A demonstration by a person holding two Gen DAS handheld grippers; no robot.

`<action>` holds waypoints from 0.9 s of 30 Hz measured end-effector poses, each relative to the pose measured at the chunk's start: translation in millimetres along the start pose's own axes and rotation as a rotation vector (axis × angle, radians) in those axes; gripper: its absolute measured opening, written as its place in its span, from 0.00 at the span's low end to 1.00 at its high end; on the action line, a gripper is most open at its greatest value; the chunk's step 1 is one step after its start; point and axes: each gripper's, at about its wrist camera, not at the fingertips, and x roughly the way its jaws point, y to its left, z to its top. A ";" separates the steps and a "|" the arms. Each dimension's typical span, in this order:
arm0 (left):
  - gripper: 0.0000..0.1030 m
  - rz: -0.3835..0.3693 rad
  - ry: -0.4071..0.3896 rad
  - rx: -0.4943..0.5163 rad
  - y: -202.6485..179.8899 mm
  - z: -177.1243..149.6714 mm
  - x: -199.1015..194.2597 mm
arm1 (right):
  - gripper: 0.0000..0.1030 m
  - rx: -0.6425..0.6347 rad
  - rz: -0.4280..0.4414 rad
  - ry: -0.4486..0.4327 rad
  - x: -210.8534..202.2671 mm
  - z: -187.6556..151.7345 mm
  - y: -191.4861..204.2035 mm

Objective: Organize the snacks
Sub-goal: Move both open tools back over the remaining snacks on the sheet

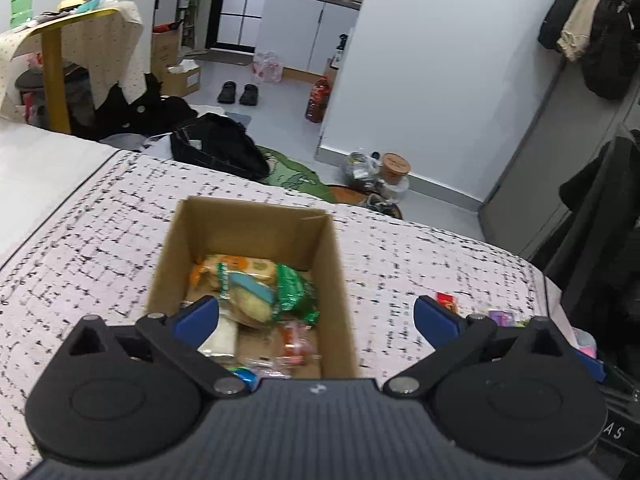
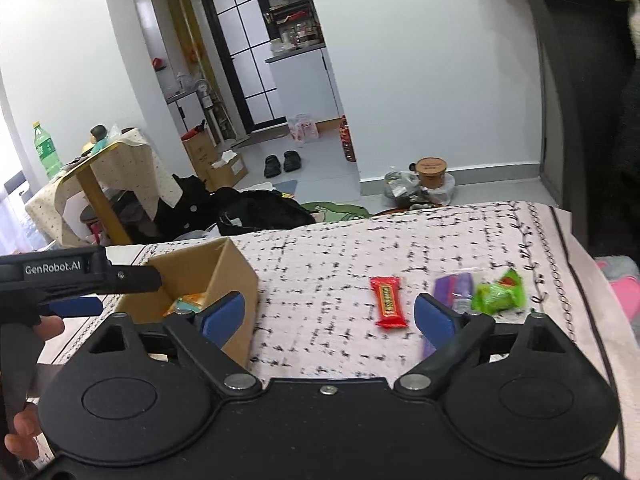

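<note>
**Both grippers empty, three snacks still out on the bedspread**

The left gripper (image 1: 316, 316) hangs over the open cardboard box (image 1: 334, 264), fingers spread wide with nothing between them. Below sits the haul so far: a green-wrapped bun pack (image 1: 260, 284) on top, smaller wrappers underneath.

Over on the right, the right gripper (image 2: 328, 316) has its fingers spread too, gripping nothing, and points at the loose snacks on the checked bedspread (image 2: 320, 252): a red candy bar (image 2: 389, 301) lying flat, a purple packet (image 2: 456, 286) just beside the right finger, and a green wrapped snack (image 2: 498, 291) next to it, near the bed's edge.

Here is the worry. The red bar lies flat on soft fabric, so the fingers may pinch bedspread along with wrapper, or skate over the slick foil. The purple and green packs sit touching; a careless close could grab both or nudge the green one off the edge. And the left gripper crowds the box mouth, inviting a bump on delivery.
</note>
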 end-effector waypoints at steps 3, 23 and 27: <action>1.00 -0.018 -0.004 -0.001 -6.4 -3.3 -0.5 | 0.89 0.003 -0.020 -0.002 -4.7 -1.9 -6.3; 1.00 -0.129 0.081 0.048 -58.0 -35.1 13.8 | 0.89 0.085 -0.130 -0.017 -39.3 -17.5 -58.6; 1.00 -0.154 0.100 0.067 -67.7 -43.2 19.9 | 0.85 0.106 -0.155 -0.015 -41.5 -21.0 -68.8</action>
